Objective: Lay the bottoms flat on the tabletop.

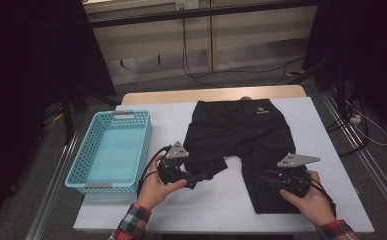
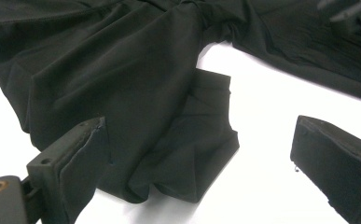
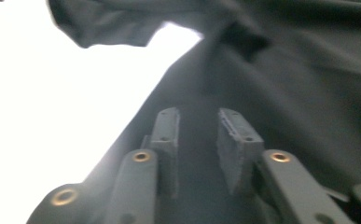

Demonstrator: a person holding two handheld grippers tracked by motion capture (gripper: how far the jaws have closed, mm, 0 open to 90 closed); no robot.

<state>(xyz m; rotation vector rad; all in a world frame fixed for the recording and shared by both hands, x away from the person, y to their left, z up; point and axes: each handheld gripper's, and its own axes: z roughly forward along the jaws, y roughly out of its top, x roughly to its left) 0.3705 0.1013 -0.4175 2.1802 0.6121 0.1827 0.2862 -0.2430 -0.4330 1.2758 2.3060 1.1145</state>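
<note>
A pair of black shorts [image 1: 241, 130] lies flat on the white table cover [image 1: 216, 205], waistband at the far side, with the left leg rumpled and folded short. My left gripper [image 1: 201, 176] rests at that folded leg end, open wide. In the left gripper view its jaws [image 2: 199, 135] stand on either side of the crumpled hem [image 2: 187, 154], the left jaw against the cloth. My right gripper [image 1: 263, 176] hovers over the right leg. In the right gripper view its jaws [image 3: 199, 116] stand a narrow gap apart above the dark fabric [image 3: 299, 70], with nothing pinched between them.
A light blue plastic basket [image 1: 146, 145] stands at the left edge of the table, with nothing in it. Bare white cover lies between the two shorts legs and along the near edge. Cables run across the floor beyond the table.
</note>
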